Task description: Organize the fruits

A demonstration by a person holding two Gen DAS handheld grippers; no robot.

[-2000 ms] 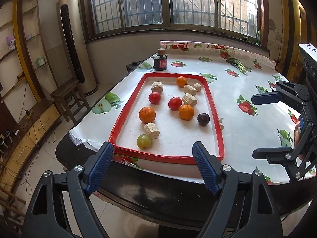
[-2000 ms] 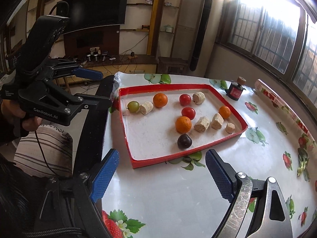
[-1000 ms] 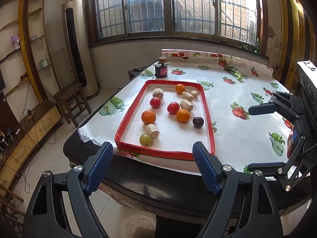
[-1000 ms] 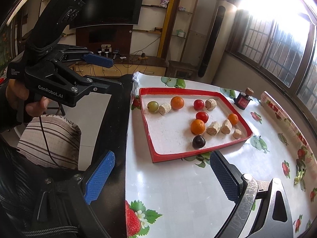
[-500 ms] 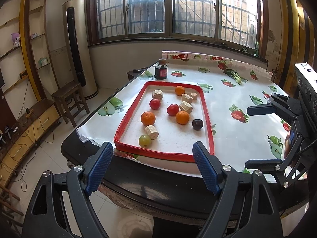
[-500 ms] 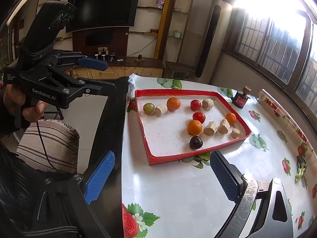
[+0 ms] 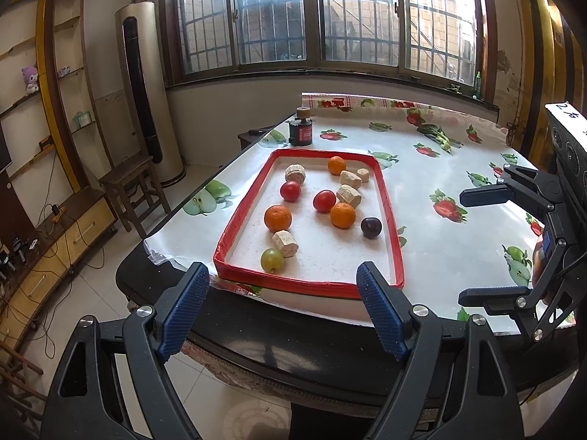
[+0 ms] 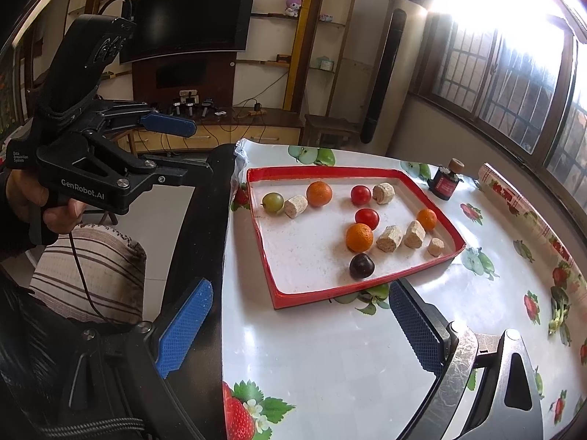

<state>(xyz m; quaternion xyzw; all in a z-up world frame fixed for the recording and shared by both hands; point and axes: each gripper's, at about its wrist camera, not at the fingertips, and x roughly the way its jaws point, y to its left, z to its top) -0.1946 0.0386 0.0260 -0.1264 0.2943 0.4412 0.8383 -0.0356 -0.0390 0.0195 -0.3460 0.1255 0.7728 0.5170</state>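
Living room: television [image 8: 190,18], shelves [image 8: 315,18]

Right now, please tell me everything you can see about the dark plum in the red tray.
The plum is small, round and dark purple, almost black, with smooth, slightly shiny skin. It lies alone on the white floor of the red tray, near the rim on the right gripper's side, just beyond an orange. It looks apart from the orange. No gripper holds it.

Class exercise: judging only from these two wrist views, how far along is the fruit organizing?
Done: nothing visibly; oranges, tomatoes, the green fruit, the dark plum and beige chunks lie mixed in the red tray.
In hand: nothing; the left gripper and right gripper are open, short of the tray.
Left: all sorting.
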